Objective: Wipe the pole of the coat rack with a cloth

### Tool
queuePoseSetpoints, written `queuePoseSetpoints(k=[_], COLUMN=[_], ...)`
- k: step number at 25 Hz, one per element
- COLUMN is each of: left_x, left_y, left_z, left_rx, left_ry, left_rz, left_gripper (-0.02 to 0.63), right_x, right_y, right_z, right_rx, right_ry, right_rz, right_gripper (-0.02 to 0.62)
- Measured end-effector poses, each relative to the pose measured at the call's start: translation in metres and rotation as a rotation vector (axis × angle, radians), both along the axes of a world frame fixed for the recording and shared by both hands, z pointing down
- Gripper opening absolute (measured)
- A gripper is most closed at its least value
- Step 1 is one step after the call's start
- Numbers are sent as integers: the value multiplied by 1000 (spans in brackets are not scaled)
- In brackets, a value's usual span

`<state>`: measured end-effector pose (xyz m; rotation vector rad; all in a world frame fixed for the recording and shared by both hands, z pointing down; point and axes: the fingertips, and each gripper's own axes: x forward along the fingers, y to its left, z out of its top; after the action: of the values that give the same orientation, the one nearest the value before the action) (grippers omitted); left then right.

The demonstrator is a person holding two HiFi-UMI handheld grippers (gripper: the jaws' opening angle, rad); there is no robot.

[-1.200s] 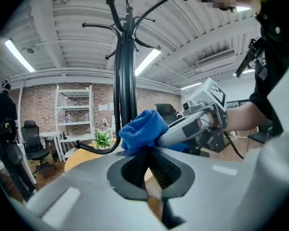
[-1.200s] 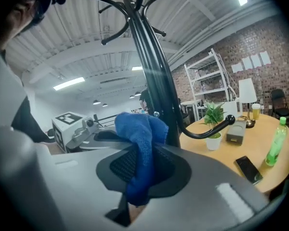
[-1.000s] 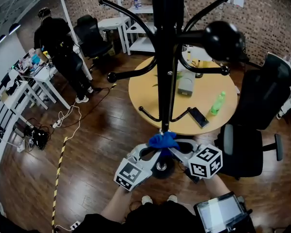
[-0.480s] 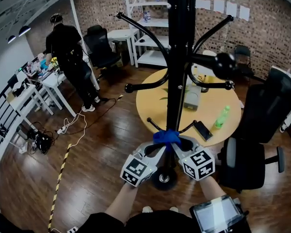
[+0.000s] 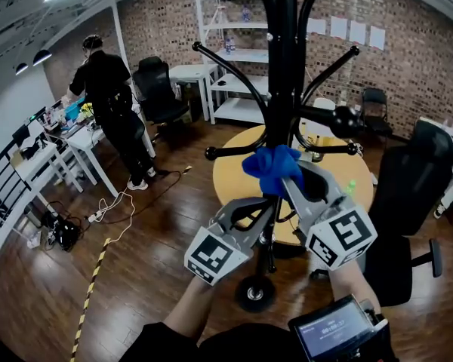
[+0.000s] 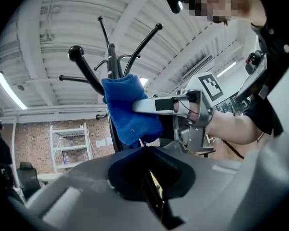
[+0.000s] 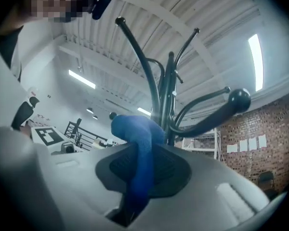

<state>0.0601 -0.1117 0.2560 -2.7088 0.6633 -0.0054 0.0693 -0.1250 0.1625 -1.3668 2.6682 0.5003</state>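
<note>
bunching against the black pole [image 5: 283, 89], blue cloth [image 5: 272, 168] sits in right gripper [image 5: 289, 179].

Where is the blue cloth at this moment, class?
In the head view, the blue cloth sits centre frame, pinched in the right gripper and held against the coat rack pole.
</note>
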Motion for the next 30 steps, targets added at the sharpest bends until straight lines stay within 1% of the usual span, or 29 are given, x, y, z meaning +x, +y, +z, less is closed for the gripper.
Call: queuePoseSetpoints(k=[2,5,7,10,12,16,19,22,24,26,30], left_x=[0,-4,-5,-4,-2,5,8,11,9,7,2], left_y=[0,-1,0,4,7,16,20,18,16,13,5], left_z=[-18,-39,-50,-62,-69,-78,-86,-92,-92,-87,-74], left_rx=[31,67,87,109,126,158,181,178,166,158,136], left_ry=[5,29,46,58,64,54,45,48,57,56,59], left_rz=[18,22,30,44,55,77,87,86,79,63,41], left_gripper=[1,1,1,1,1,1,1,1,1,1,1], right_x=[1,0,-1,-3,-5,-11,-14,-14,-14,-13,-11], right_y=[2,7,15,37,53,87,113,126,123,111,64], right_z=[-19,-40,-58,-87,-101,-114,-129,-141,-142,-135,-107], right_rx=[29,61,91,161,199,250,306,350,354,331,222], right_ry=[-19,-49,-83,-120,-121,-125,-134,-125,-123,-124,-127], right_rz=[2,-5,-24,-75,-106,-176,-231,-249,-254,-239,-164], right_gripper=[51,51,51,51,51,52,51,52,52,52,51])
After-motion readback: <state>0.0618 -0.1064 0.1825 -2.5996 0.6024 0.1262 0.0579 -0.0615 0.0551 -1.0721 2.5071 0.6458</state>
